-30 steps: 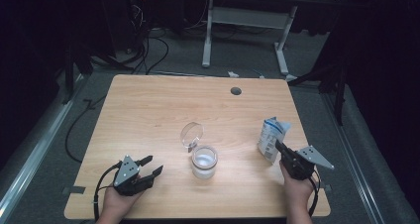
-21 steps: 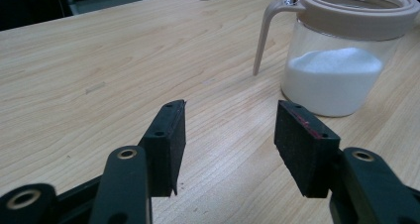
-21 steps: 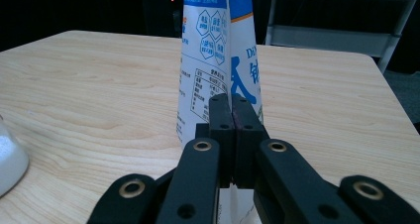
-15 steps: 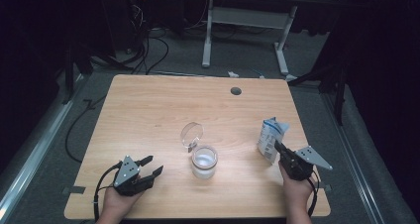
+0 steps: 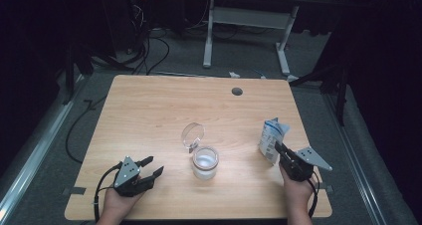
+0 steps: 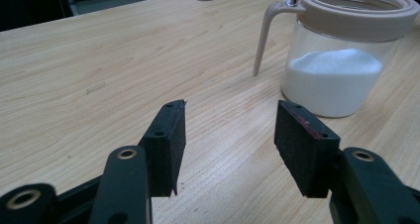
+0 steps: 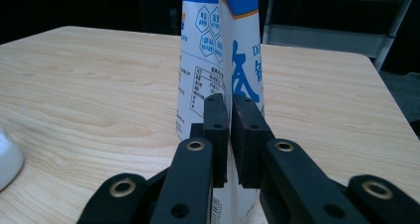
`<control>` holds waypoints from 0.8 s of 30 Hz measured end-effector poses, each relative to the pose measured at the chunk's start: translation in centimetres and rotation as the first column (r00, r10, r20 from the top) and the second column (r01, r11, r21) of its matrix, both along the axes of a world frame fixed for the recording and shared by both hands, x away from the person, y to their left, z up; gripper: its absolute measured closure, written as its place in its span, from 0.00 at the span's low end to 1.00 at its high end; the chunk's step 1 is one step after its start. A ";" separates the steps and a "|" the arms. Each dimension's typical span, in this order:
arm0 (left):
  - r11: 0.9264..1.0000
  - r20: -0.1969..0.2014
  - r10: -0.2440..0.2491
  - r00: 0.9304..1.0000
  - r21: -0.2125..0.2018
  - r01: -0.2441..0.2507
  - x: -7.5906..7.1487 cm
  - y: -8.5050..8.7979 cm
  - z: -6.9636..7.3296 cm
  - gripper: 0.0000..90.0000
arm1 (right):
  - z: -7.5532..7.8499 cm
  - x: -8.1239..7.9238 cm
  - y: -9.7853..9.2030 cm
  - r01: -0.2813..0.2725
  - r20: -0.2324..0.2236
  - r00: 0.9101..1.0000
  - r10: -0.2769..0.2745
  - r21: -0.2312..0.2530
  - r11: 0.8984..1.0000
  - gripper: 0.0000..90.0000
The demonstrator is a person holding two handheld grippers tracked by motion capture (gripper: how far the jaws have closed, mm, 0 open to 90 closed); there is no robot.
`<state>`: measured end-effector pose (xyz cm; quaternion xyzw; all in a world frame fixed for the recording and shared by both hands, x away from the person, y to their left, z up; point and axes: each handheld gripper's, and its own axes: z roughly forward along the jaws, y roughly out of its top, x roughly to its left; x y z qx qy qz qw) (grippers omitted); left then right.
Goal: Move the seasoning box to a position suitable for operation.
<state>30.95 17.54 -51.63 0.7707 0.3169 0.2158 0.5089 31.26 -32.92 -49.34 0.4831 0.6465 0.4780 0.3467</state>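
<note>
Your right tool (image 5: 276,147) is at the near right of the desk (image 5: 149,110), its two black pads pinched on a thin edge of the white and blue pouch (image 5: 272,135). In the right gripper view a sliver of the pouch (image 7: 218,60) runs between the pads, and the jaws have just been easing open a little, yet the edge is still between them with the pads against it. The pouch stands upright on the desk, leaning a touch, right in front of that tool.

Your left tool (image 5: 152,166) rests low at the near left of the desk with its jaws spread wide and nothing between them; in the left gripper view bare wood shows between the pads.

The glass jar (image 5: 205,161) sits between your two hands near the middle front of the desk, partly filled with white powder, its tan rim open and its clear lid (image 5: 192,134) tipped back behind it. From the left tool the jar (image 6: 341,60) lies ahead and off to one side, well apart from the pouch.
</note>
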 end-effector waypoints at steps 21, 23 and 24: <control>1.000 -0.024 0.000 1.000 0.002 0.000 0.2 -0.1 -0.1 0.51 | -0.1 0.0 0.1 0.028 -0.016 0.999 -0.028 -0.003 1.000 0.78; 1.000 -0.027 0.000 1.000 0.003 0.000 0.2 -0.2 -0.1 0.51 | -0.1 0.0 0.2 0.031 -0.016 0.999 -0.031 -0.009 0.999 0.77; 1.000 -0.029 0.000 1.000 0.005 0.000 0.2 -0.2 -0.1 0.51 | -0.1 -0.1 0.2 0.030 -0.018 0.999 -0.030 -0.014 0.999 0.76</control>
